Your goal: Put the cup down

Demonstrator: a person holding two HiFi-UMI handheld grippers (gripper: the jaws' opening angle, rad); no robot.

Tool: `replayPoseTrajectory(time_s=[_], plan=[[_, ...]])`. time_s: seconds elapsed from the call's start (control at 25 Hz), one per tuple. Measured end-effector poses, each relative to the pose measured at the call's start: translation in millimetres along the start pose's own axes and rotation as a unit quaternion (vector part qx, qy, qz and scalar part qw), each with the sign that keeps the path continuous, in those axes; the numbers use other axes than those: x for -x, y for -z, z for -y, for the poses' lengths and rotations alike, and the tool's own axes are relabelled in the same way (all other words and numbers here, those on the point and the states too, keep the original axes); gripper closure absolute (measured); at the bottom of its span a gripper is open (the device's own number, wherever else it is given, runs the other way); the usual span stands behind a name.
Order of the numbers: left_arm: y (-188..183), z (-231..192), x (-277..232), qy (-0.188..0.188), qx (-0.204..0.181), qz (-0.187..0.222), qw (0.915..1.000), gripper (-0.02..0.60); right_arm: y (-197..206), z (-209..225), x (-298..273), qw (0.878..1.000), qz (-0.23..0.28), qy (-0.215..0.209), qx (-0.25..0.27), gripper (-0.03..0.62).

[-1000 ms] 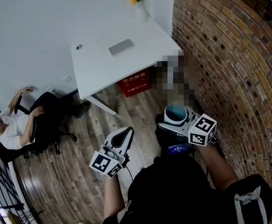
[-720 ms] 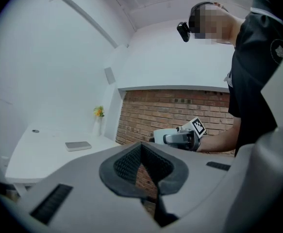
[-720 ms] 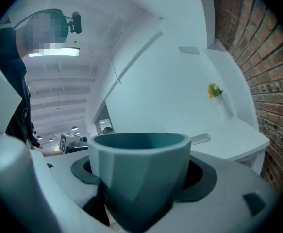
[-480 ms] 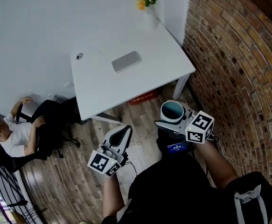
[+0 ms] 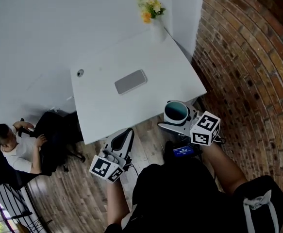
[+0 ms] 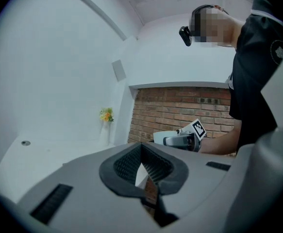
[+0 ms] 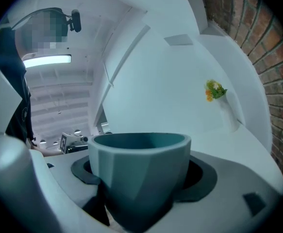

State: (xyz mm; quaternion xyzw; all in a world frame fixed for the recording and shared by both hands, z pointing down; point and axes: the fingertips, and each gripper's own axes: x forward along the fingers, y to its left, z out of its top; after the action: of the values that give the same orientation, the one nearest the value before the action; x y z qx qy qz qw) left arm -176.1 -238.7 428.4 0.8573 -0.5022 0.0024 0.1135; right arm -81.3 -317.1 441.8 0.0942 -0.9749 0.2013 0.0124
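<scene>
Head view, looking steeply down

- Right gripper [image 5: 177, 118]: jaws clamped on a teal cup [image 5: 176, 112], one jaw on each side of its lower body. The cup is upright with its mouth up, and the inside looks empty
- Cup position: carried in the gripper, not set down. From above it overlaps the near edge of the white table [image 5: 107, 106], close to that edge's right corner. Height over the table cannot be told
- Right gripper view: the cup fills the space between the dark pads, and the table top spreads out beyond it toward 12 o'clock
- Left gripper [image 5: 125, 135]: at about 9 o'clock from the cup and well apart from it, over the wood floor [image 5: 78, 188] just short of the table's near edge. Its jaws are drawn together with nothing between them, and only a thin slit shows between the ribbed pads in its own view
- On the table: a flat grey slab [image 5: 130, 82] near the middle, a small round fitting [image 5: 80, 73] at 10 o'clock from it, and a white vase of yellow flowers [image 5: 151, 11] at the far edge at 12 o'clock
- Brick wall [image 5: 248, 57] runs along the 3 o'clock side
- A seated person [image 5: 20, 152] at 9 o'clock, apart from the table
</scene>
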Motion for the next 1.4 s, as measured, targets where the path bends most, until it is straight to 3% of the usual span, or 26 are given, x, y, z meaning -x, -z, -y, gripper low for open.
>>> replayPoseTrajectory(time_s=[0.4, 0.8, 1.4], plan=[[-6.0, -26.7, -20.5, 0.009, 0.007, -0.008, 0.9999, 0.574, -7.6, 22.5, -21.8, 1.000, 0.000, 0.005, -0.013, 0.186], [0.0, -41.9, -19.7, 0.055, 0.013, -0.025, 0.9981, 0.574, -14.6, 13.9, -64.9, 1.000, -0.001, 0.016, -0.010, 0.186], [-3.6, -52.3, -22.9, 0.070, 0.021, -0.011, 0.9973, 0.574, -27.2, 12.4, -85.2, 1.000, -0.002, 0.014, 0.007, 0.186]])
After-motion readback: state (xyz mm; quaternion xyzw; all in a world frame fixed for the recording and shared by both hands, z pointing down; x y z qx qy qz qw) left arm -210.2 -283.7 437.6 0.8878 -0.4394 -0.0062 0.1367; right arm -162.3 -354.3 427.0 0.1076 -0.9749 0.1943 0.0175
